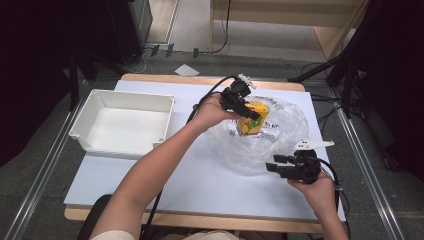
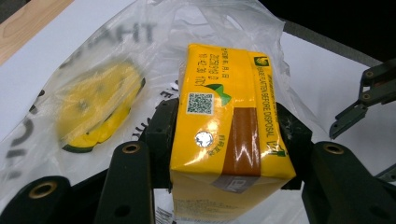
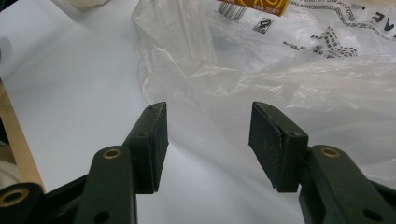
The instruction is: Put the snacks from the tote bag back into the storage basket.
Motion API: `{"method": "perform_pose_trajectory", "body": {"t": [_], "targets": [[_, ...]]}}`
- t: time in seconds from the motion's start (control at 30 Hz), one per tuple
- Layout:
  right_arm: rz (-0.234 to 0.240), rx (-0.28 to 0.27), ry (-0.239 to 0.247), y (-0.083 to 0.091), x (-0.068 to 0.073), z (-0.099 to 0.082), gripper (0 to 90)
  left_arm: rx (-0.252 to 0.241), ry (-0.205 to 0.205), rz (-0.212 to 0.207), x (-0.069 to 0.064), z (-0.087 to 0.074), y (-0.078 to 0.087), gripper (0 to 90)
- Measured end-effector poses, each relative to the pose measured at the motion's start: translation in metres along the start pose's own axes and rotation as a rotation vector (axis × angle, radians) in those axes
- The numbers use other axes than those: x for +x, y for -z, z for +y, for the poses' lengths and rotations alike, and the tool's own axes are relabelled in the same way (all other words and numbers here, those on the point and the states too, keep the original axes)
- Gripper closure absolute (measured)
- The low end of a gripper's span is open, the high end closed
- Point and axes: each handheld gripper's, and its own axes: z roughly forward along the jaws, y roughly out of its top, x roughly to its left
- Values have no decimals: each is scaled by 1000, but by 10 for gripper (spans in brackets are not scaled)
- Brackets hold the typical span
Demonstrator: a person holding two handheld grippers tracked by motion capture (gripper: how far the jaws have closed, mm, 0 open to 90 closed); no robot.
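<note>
A yellow drink carton (image 1: 252, 121) (image 2: 224, 126) with a brown stripe and a QR code hangs over a clear plastic bag (image 1: 260, 147) (image 2: 116, 42). My left gripper (image 1: 247, 112) (image 2: 229, 137) is shut on the carton, one pad against each side. Inside the bag lies another yellow item (image 2: 93, 107), blurred by the plastic. My right gripper (image 1: 273, 165) (image 3: 208, 140) stands open at the bag's near edge (image 3: 280, 74), nothing between its pads. It also appears at the right of the left gripper view (image 2: 369, 98). The carton's bottom edge (image 3: 254, 5) peeks in at the top of the right gripper view.
A white rectangular bin (image 1: 165, 100) stands at the table's left, with nothing in it. A white sheet (image 1: 200, 185) covers the wooden table. Dark stands and cables ring the table on the floor.
</note>
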Motion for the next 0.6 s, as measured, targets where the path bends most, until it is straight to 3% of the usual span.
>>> {"method": "perform_pose_trajectory", "body": {"t": [0.33,0.6], "targets": [[5,5,12,-2,1,1,483,-51,25,-13,-7,-2,28,525],[9,-2,17,-3,1,3,483,-52,50,-22,-8,-15,41,525]]}}
